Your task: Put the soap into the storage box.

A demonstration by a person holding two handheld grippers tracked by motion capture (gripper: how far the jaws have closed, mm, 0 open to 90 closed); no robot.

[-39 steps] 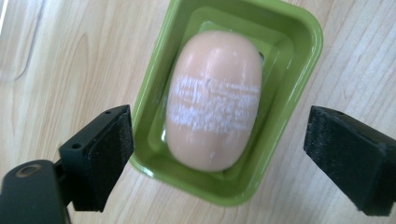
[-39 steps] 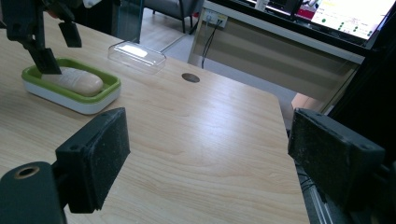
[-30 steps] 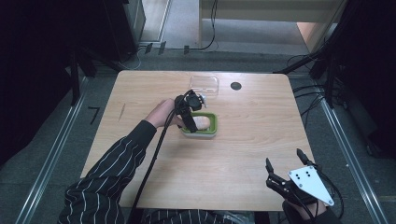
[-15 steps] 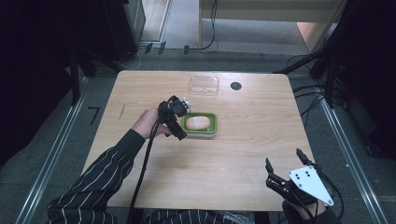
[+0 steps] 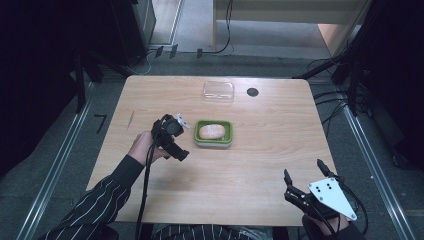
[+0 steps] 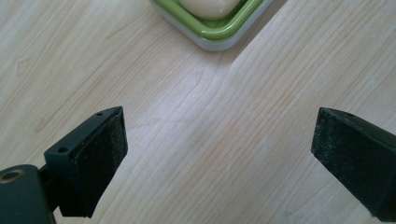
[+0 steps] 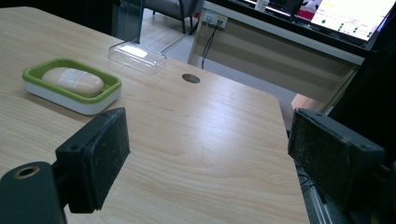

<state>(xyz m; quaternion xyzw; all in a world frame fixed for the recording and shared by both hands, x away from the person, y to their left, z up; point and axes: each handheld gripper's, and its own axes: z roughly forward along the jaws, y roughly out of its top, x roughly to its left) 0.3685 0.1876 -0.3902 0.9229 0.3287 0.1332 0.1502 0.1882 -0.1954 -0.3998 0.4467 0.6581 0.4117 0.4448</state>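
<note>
A green soap dish with a white base sits mid-table, a pale bar of soap lying in it. My left gripper hovers just left of the dish, held by a hand in a striped sleeve. In the left gripper view it is open over bare wood, with the dish's corner and the soap ahead. My right gripper rests open at the table's near right corner. In the right gripper view it looks across at the dish and soap.
A clear plastic lid lies at the far side of the table, beside a round black cable hole. Both appear in the right gripper view, the lid and the hole. The table's right edge is near my right gripper.
My left gripper has drawn back from over the dish, leftward and toward the person, uncovering the soap in the dish. The right gripper has stayed put.
</note>
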